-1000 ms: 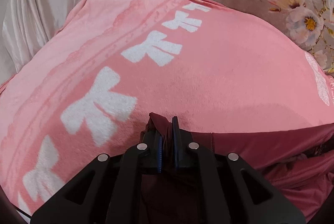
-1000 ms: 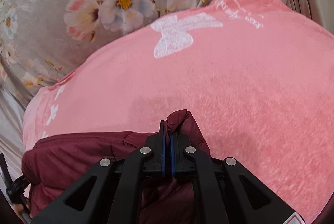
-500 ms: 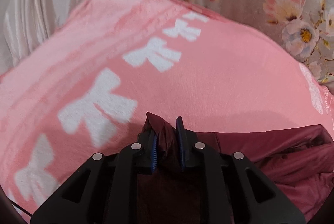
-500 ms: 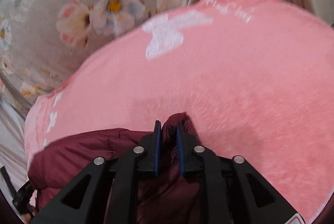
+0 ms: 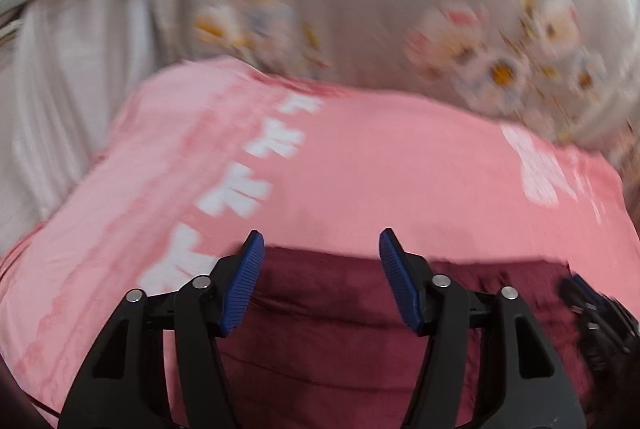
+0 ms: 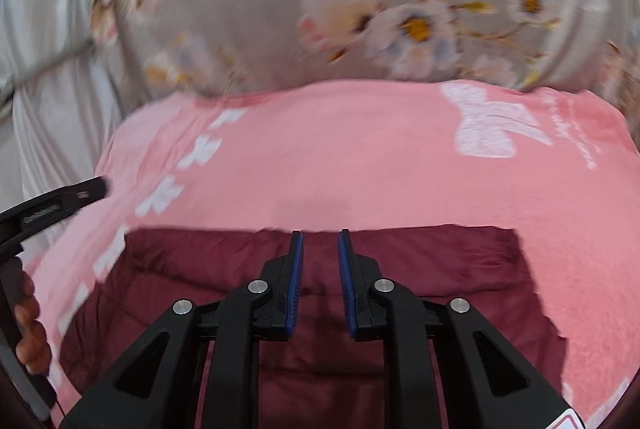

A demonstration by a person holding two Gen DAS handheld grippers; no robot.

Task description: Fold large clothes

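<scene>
Pink blanket (image 6: 360, 165) under floral curtain; maroon garment (image 6: 400, 269) flat on its near part. Left gripper (image 5: 322, 245) just opened wide, dropped the cloth; right gripper (image 6: 320, 241) narrowly apart, empty. Both lifted off garment.

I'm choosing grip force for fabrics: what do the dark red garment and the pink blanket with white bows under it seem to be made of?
Dark red garment: probably a smooth, thin woven synthetic, lightly padded; it shows a faint sheen and soft puffy creases. Pink blanket: likely plush fleece or flannel; matte, fuzzy nap, with white bows that look part of the pile. Motion blur leaves both uncertain.
</scene>
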